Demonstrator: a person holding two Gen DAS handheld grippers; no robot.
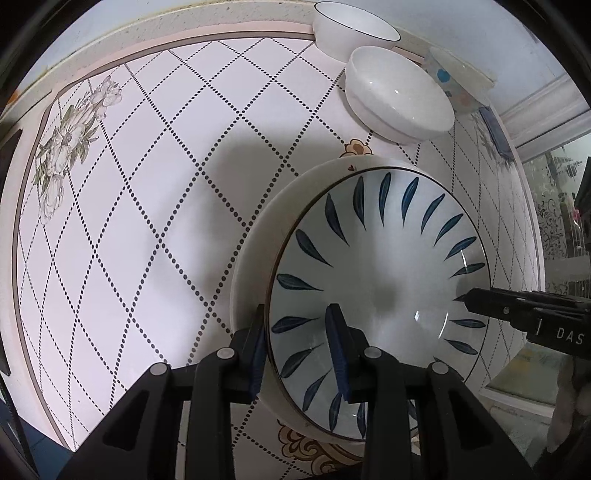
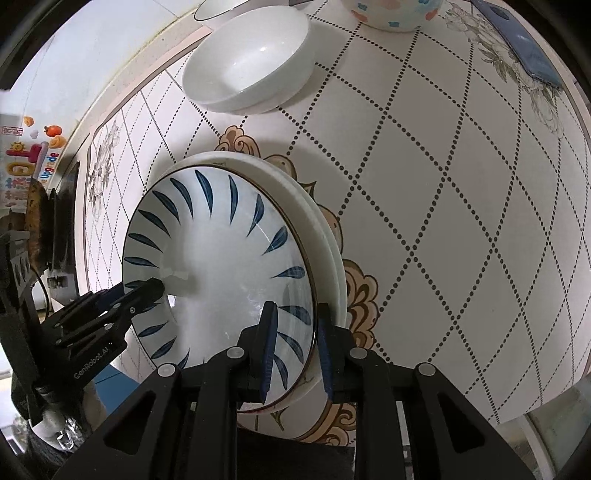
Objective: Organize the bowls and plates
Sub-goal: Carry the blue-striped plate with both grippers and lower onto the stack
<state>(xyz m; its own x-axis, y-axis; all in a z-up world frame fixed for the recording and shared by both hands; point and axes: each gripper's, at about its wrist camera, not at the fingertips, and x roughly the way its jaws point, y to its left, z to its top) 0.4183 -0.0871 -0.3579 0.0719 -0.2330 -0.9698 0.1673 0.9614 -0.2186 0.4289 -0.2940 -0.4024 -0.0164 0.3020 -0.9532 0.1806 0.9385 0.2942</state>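
Note:
A blue-leaf patterned bowl [image 1: 380, 280] sits on top of a white plate [image 1: 255, 254] on the table. My left gripper [image 1: 301, 343] straddles the bowl's left rim, one finger outside and one inside, closed on it. My right gripper [image 2: 295, 343] straddles the opposite rim of the same bowl [image 2: 218, 258] in the same way, with the white plate [image 2: 328, 243] under it. Each gripper shows in the other's view: the right one [image 1: 517, 310], the left one [image 2: 110, 306].
A white shallow bowl [image 1: 399, 94] and a white bowl with a dark rim [image 1: 354, 27] stand at the table's far side. A bowl with coloured dots [image 1: 454, 81] and a blue flat object [image 2: 524, 48] lie beyond. The table has a dotted diamond cloth [image 1: 147, 184].

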